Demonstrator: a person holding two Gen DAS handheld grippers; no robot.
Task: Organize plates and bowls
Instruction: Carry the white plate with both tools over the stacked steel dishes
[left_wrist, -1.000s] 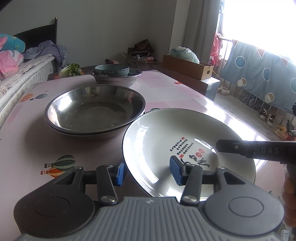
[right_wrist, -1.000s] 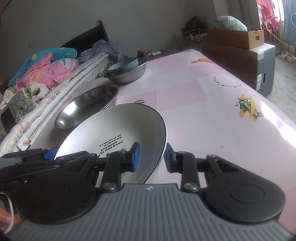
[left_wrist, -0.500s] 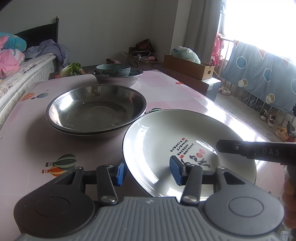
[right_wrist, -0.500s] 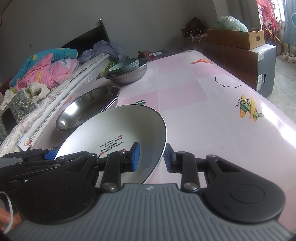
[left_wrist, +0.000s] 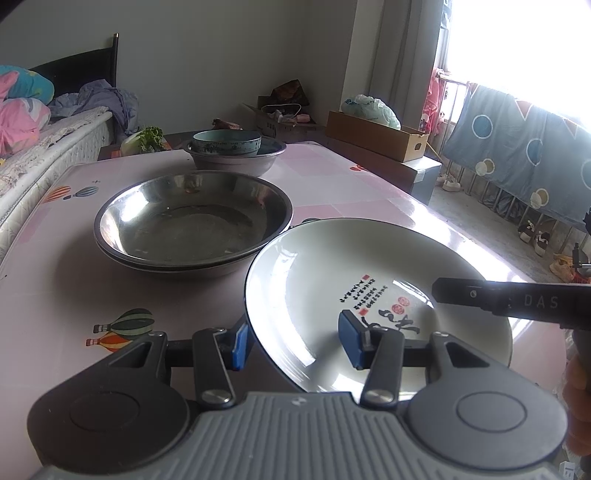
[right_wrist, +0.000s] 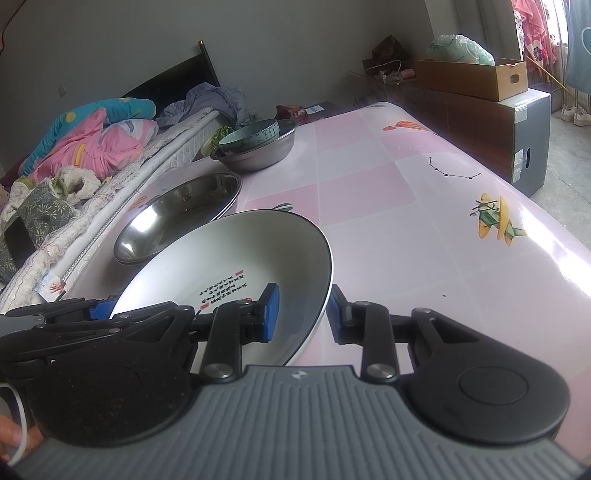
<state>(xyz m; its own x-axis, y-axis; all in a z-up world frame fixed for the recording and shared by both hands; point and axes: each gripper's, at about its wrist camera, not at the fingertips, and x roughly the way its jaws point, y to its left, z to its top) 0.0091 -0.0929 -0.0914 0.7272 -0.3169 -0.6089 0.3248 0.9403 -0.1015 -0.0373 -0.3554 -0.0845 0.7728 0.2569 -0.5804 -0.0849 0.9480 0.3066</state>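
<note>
A white deep plate (left_wrist: 325, 266) with black and red writing hangs tilted just over the pink table (left_wrist: 55, 288), near its front. My left gripper (left_wrist: 295, 345) is shut on the plate's left rim, one blue pad outside and one inside. On the opposite rim my right gripper (right_wrist: 301, 314) is shut on the plate (right_wrist: 236, 251) too, and its black finger (left_wrist: 517, 302) reaches in from the right. Behind the plate sit two stacked steel bowls (left_wrist: 192, 221). Farther back, a teal bowl (left_wrist: 227, 142) rests inside another steel bowl (left_wrist: 236, 164).
A bed with bedding (right_wrist: 85, 147) runs along the table's left side. Leafy greens (left_wrist: 147, 138) lie at the far left corner. A cardboard box (left_wrist: 376, 136) on a cabinet stands beyond the right edge. The right half of the tabletop (right_wrist: 424, 206) is bare.
</note>
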